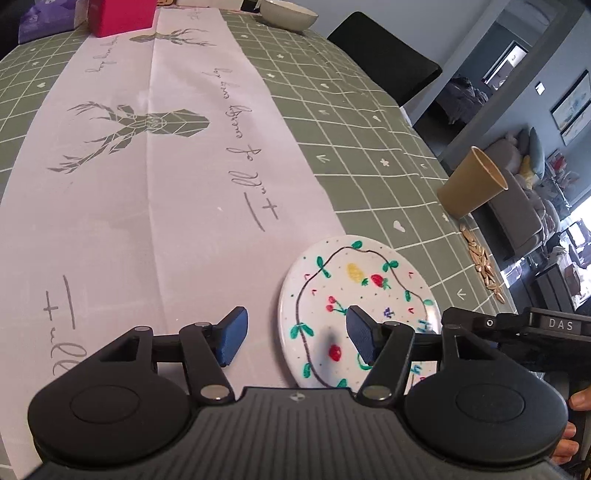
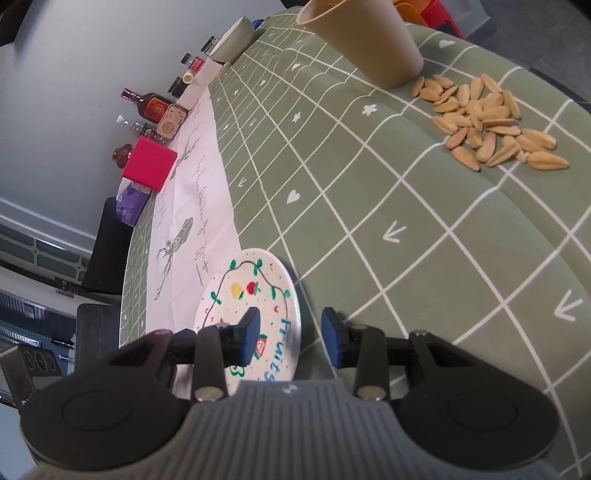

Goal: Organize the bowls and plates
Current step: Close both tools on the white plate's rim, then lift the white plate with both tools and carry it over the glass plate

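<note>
A white plate [image 1: 354, 291] painted with fruits and vines lies on the table where the white runner meets the green checked cloth; it also shows in the right wrist view [image 2: 255, 295]. My left gripper [image 1: 295, 336] is open just above the plate's near left part, its right pad over the plate. My right gripper [image 2: 291, 336] is open with the plate's right rim between its pads; I cannot tell if they touch it. It shows at the right edge of the left wrist view [image 1: 517, 328]. A grey-white bowl [image 1: 288, 13] stands at the table's far end, also in the right wrist view [image 2: 232, 38].
A tan paper cup [image 1: 469, 184] and a pile of sunflower seeds [image 2: 491, 122] lie near the table's right edge. A pink box [image 1: 122, 14], a purple bag [image 2: 131, 201] and several bottles [image 2: 147, 103] stand at the far end. A black chair [image 1: 384, 66] stands beside the table.
</note>
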The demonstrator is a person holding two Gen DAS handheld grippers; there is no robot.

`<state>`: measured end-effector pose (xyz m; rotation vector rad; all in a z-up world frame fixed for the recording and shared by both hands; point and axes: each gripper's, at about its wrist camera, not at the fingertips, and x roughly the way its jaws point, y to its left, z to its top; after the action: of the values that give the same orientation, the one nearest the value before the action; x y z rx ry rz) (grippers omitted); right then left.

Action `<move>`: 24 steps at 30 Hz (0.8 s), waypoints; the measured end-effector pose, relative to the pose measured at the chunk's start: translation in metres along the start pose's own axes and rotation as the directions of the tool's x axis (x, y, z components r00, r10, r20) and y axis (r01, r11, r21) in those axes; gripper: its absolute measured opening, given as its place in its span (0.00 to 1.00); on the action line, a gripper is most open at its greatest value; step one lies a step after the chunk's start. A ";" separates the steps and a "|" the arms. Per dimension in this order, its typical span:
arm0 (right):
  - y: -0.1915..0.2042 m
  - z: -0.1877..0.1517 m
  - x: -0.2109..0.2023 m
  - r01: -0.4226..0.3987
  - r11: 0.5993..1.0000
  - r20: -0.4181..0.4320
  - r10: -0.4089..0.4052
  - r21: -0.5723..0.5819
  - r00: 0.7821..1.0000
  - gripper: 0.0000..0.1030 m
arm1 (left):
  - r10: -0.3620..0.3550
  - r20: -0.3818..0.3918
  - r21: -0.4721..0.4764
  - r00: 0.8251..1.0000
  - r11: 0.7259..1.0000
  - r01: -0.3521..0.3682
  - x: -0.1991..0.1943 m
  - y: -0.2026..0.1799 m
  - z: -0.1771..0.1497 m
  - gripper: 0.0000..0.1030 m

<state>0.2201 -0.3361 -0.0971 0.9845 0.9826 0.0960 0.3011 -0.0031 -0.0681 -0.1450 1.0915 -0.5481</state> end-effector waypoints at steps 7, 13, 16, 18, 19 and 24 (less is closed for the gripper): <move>-0.002 -0.006 0.005 -0.022 1.000 -0.022 0.022 0.021 1.000 0.21 | -0.030 -0.005 -0.107 1.000 0.994 0.029 0.003 0.005 -0.001 0.28; -0.005 -0.017 0.002 -0.051 0.999 0.036 0.051 -0.016 0.998 0.21 | -0.046 0.020 -0.159 0.999 0.986 0.049 0.003 0.018 -0.008 0.17; -0.004 -0.022 0.002 -0.014 0.999 0.068 0.018 -0.051 0.998 0.04 | -0.068 0.039 -0.200 0.997 0.977 0.074 0.003 0.023 -0.010 0.11; -0.003 -0.023 0.002 -0.011 0.997 0.080 0.016 -0.074 0.997 0.04 | -0.037 0.061 -0.123 0.997 0.991 0.044 0.001 0.013 -0.013 0.11; -0.002 -0.024 0.002 -0.007 0.997 0.084 0.014 -0.082 0.996 0.04 | -0.014 0.074 -0.078 0.997 0.997 0.020 0.000 0.007 -0.016 0.12; -0.007 -0.023 0.000 -0.013 0.998 0.096 0.019 -0.062 0.995 0.04 | -0.041 0.030 -0.112 0.999 0.993 0.044 -0.005 0.010 -0.020 0.11</move>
<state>0.2006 -0.3247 -0.1060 0.9319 0.8784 0.0904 0.2856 0.0107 -0.0768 -0.2740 1.0948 -0.5218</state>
